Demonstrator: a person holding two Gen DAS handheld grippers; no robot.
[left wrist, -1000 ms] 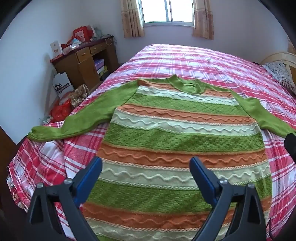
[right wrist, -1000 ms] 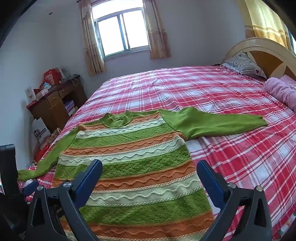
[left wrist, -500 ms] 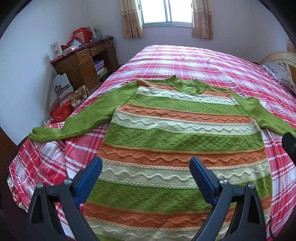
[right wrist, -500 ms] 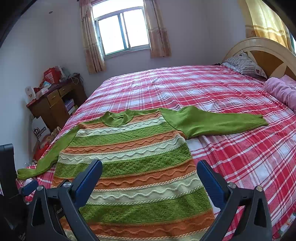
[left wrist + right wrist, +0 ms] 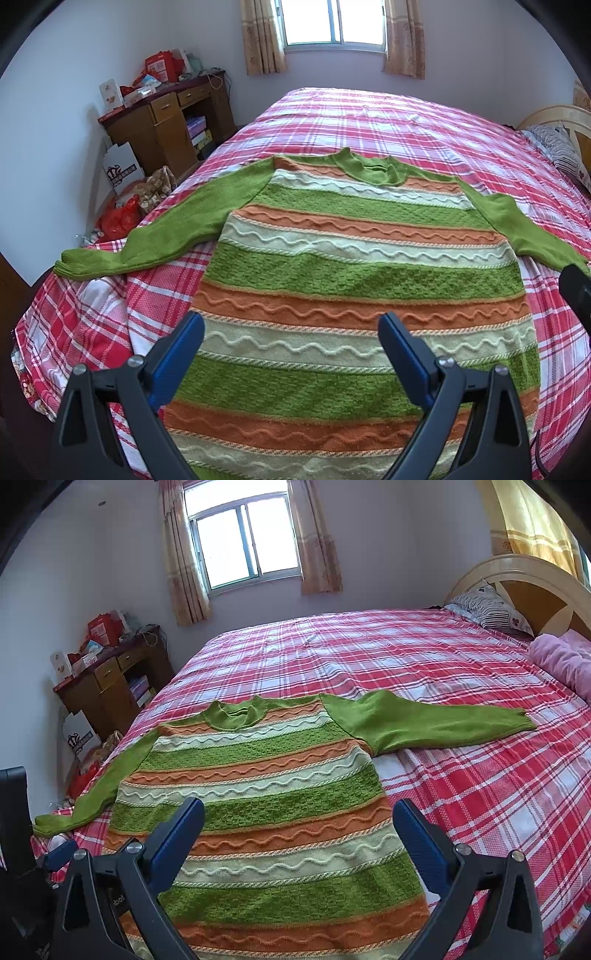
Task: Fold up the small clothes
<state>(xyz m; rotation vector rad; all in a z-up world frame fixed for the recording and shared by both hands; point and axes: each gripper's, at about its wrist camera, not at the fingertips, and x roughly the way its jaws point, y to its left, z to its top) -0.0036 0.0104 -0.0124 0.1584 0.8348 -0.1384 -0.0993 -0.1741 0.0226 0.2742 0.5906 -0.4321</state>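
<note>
Both tongs gape wide with nothing held: the left tongs (image 5: 291, 326) hover above the lower body of the sweater, and the right tongs (image 5: 298, 814) hang over its lower right part. The green, orange and cream striped knitted sweater (image 5: 354, 280) lies flat, front up, on the bed with the red, pink and white plaid cover (image 5: 388, 122), hem toward the cameras, round green collar (image 5: 369, 168) toward the window, both plain green sleeves spread out sideways.

At far left, against the wall, stands a brown wooden desk (image 5: 162, 125) with red boxes and papers piled on it; a white paper bag (image 5: 123, 171) and a red plastic bag (image 5: 120, 219) sit on the floor below. The left sleeve (image 5: 162, 232) runs to the bed's left edge, its cuff reaching that edge. Only the left view shows this cuff closely; there the right sleeve (image 5: 532, 236) is cut off by a dark part of the other tool at the frame edge. The right view shows that sleeve (image 5: 428, 723) whole, cuff flat on the cover, and also a striped pillow (image 5: 487, 609), a rolled pink blanket (image 5: 561, 661), the pale wooden arched headboard (image 5: 524, 579) and a yellow curtain (image 5: 532, 531). The curtained window (image 5: 243, 539) is behind the bed.
</note>
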